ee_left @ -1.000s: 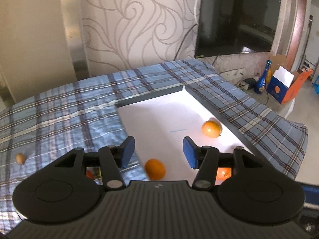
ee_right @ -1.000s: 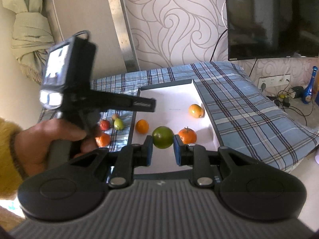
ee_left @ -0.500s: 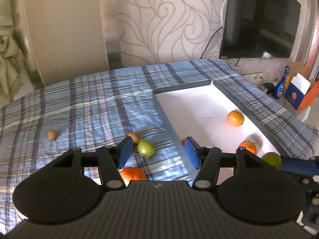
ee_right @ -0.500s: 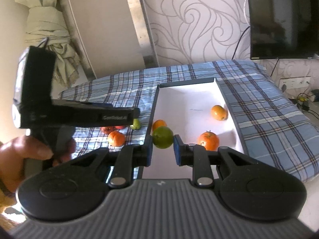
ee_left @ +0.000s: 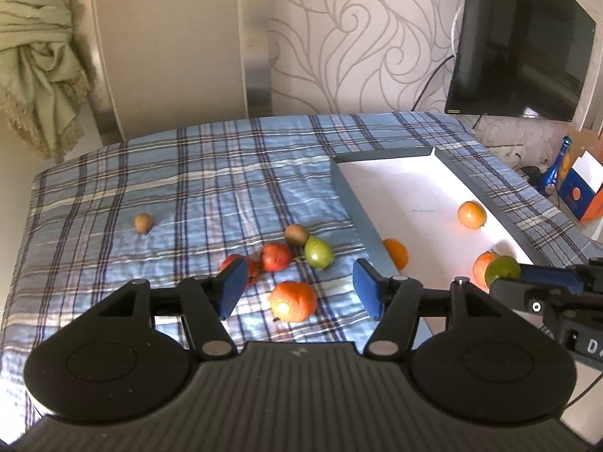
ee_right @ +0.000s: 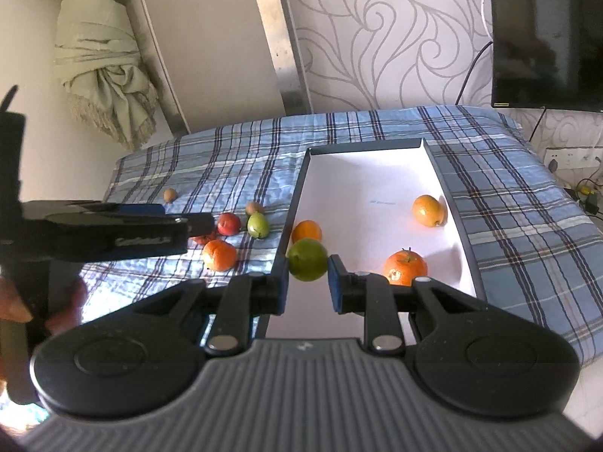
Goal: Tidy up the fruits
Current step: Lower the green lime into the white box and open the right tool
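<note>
My right gripper [ee_right: 308,284] is shut on a green fruit [ee_right: 307,259] and holds it above the near left edge of the white tray [ee_right: 377,184]; the fruit also shows in the left wrist view [ee_left: 502,269]. Three oranges lie in the tray [ee_right: 427,209] [ee_right: 406,267] [ee_right: 307,230]. My left gripper [ee_left: 297,290] is open and empty above an orange [ee_left: 294,300] on the plaid cloth [ee_left: 188,196]. Red fruits [ee_left: 277,256], a green pear [ee_left: 319,251] and brown fruits [ee_left: 296,234] [ee_left: 143,222] lie on the cloth.
The tray has dark raised walls [ee_left: 352,203]. A television [ee_left: 520,49] hangs on the back wall. A bundled curtain [ee_left: 37,75] hangs at the left. A box and a blue bottle [ee_left: 556,169] stand on the floor at the right.
My left gripper has swung left from over the tray to over the loose fruits on the cloth. My right gripper still holds the green fruit and has shifted slightly left.
</note>
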A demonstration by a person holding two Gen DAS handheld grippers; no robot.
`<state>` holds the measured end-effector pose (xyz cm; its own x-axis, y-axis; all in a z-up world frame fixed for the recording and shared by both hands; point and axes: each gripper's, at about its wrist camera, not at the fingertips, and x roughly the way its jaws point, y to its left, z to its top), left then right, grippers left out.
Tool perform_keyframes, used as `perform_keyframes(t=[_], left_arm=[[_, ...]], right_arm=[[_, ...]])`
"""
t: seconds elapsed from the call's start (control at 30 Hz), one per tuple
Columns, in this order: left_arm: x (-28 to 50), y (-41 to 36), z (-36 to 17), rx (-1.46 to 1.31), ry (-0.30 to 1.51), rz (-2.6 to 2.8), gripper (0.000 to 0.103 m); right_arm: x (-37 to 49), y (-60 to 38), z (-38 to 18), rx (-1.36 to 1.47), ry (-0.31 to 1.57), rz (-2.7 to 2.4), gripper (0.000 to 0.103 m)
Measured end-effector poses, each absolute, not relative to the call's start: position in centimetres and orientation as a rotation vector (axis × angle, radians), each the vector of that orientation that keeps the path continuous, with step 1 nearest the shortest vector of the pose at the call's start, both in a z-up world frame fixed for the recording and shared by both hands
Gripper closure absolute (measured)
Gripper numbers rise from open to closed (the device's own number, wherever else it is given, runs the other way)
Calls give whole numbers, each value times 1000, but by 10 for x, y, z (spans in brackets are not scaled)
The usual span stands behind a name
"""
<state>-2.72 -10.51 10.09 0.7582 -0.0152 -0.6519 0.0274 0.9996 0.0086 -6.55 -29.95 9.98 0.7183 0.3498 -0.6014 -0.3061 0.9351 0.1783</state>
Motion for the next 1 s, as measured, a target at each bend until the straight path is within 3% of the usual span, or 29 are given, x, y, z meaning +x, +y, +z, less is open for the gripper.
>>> perform_keyframes(t=[1.0], left_arm=[[-88, -58, 95, -59, 717, 152, 33]], right_arm=[[-23, -299, 81, -3, 716, 335, 77]])
